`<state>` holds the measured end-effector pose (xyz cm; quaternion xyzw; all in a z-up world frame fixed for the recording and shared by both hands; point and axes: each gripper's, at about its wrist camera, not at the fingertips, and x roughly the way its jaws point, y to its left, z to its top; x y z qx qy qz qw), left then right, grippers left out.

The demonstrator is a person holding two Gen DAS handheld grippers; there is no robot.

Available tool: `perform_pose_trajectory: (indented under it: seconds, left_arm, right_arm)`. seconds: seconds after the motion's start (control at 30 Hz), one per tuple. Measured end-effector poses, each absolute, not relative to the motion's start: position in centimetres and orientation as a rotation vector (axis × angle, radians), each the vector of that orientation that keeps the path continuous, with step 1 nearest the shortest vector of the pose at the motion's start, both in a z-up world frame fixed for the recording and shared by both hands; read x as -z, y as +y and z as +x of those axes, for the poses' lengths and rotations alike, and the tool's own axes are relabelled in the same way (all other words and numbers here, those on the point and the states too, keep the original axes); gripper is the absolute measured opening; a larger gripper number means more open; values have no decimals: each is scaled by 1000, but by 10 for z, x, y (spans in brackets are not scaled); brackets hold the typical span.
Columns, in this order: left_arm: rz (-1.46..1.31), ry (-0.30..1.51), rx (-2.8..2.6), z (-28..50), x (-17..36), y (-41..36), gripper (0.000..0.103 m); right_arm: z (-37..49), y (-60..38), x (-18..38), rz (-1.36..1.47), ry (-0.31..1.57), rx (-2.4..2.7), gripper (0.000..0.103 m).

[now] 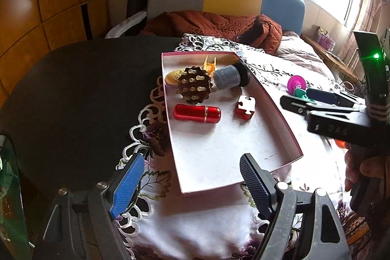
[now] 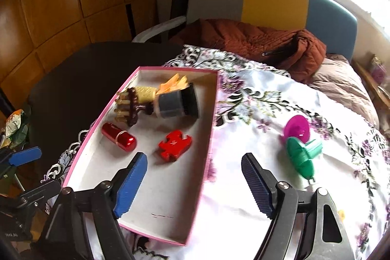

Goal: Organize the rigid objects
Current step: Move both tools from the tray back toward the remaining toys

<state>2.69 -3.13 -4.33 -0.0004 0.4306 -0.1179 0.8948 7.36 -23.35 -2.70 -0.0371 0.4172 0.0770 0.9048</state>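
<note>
the near half of the pink-rimmed box (image 2: 209,113) lies bare, open to a gripper. its far half is crowded: red cylinder (image 2: 118,140), red puzzle block (image 2: 174,145), grey jar (image 2: 176,104), studded brush (image 2: 130,105). right, pink disc (image 2: 297,128) and green piece (image 2: 302,155) sit on open cloth (image 2: 243,187).

Two close downward wrist views, both over the pink-rimmed box (image 1: 268,99).

A box (image 2: 207,128) sits on a cloth (image 2: 256,113) on the bench (image 2: 73,79). In the box, a jar (image 2: 175,104) lies on its side at the far end, with a brush (image 2: 132,104) just left of it. Nearer lie a tube (image 2: 119,139) on the left and a puzzle piece (image 2: 174,144) on the right. Right of the box, two small toys (image 2: 301,145) lie on the cloth, touching. A chair (image 2: 268,4) stands behind the bench.
</note>
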Motion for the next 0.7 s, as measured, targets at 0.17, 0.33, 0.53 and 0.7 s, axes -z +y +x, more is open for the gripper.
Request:
perform_pose_trajectory:
  seconds: [0.17, 0.33, 0.53, 0.7]
  left_arm:
    - [-3, 898, 264, 27, 44, -36, 82]
    - [-19, 905, 281, 28, 44, -38, 82]
    - [-35, 945, 282, 32, 51, -40, 81]
    - [-58, 997, 319, 38, 53, -48, 75]
  right_arm:
    - [69, -262, 17, -64, 840, -103, 80]
    - [65, -307, 7, -31, 817, -10, 87]
    - [59, -386, 3, 52, 774, 197, 89]
    - [44, -470, 17, 252, 750, 454, 90]
